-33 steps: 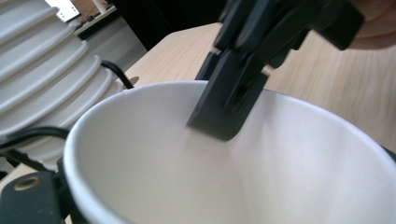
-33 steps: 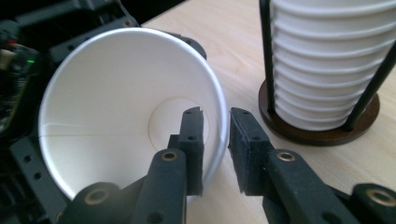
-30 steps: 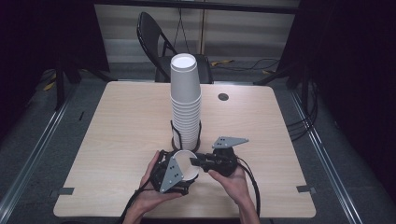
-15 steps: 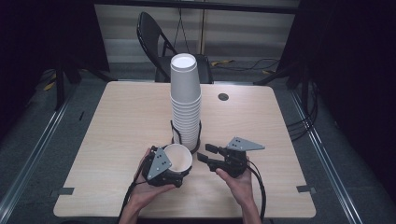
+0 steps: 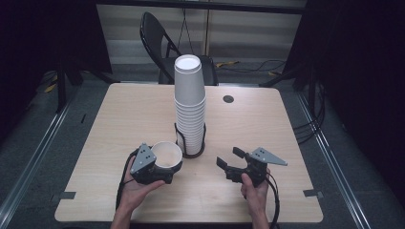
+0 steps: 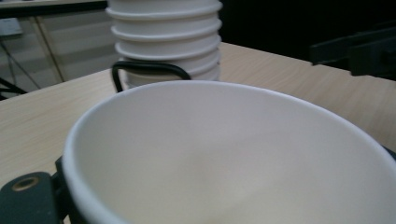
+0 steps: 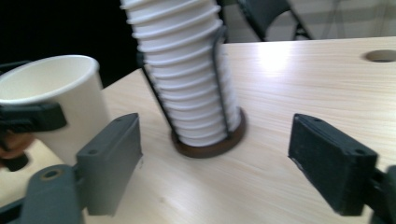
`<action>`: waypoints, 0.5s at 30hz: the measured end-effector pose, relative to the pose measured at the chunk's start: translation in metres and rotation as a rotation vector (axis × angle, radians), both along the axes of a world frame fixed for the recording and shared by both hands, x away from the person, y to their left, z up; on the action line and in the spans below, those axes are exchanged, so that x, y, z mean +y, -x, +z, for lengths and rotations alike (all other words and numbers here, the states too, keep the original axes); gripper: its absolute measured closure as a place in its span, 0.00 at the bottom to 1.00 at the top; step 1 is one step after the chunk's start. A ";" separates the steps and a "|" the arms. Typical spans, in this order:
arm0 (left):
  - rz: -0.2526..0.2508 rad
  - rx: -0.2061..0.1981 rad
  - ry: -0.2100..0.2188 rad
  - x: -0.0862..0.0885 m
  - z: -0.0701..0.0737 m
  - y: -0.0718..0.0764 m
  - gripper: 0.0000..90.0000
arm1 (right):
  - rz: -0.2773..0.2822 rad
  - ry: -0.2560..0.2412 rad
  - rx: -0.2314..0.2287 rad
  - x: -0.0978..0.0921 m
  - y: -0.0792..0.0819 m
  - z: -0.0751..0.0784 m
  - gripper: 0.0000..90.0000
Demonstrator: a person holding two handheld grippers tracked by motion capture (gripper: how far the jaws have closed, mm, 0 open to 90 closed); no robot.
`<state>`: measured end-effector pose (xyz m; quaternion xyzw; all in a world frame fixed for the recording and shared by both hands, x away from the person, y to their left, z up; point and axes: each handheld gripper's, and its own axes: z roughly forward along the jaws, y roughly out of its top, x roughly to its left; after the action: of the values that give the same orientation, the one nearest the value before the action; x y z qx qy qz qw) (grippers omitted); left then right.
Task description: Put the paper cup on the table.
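- Cup position: your left gripper has its jaws clamped on a single white paper cup, mouth up, just beside the base of the cup stack on its left side. This grip low on the cup wall keeps the rim clear, as the left gripper view confirms with the open cup mouth directly ahead.
- Stack support: the stack stands in a black wire holder near the middle of the wooden table, which keeps the tall column upright while you pull cups from it.
- Right gripper: its jaws stand wide apart and hold nothing. It points toward the stack, with the holder base between the jaws in the right gripper view.
- Change from half a second ago: the two grippers are farther apart. The right one has drawn off to the right, away from the cup, and the cup has barely shifted.
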<state>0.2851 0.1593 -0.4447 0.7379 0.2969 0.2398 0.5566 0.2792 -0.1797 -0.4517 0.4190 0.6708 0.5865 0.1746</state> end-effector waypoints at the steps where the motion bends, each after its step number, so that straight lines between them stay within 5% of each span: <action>1: 0.010 0.008 0.016 0.003 0.000 -0.002 0.10 | -0.018 -0.002 -0.001 -0.001 0.001 -0.001 0.15; 9: 0.086 0.037 0.050 0.021 0.000 -0.013 0.10 | -0.110 0.053 -0.005 -0.015 0.009 -0.015 0.15; 11: 0.106 0.024 0.027 0.024 0.003 -0.017 0.10 | -0.133 0.061 -0.008 -0.017 0.009 -0.020 0.15; 15: 0.126 0.020 0.048 0.030 0.007 -0.022 0.10 | -0.179 0.081 -0.021 -0.021 0.010 -0.028 0.15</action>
<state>0.3073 0.1892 -0.4376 0.7065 0.3541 0.2596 0.5551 0.2689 -0.2007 -0.4797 0.4637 0.6518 0.5455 0.2502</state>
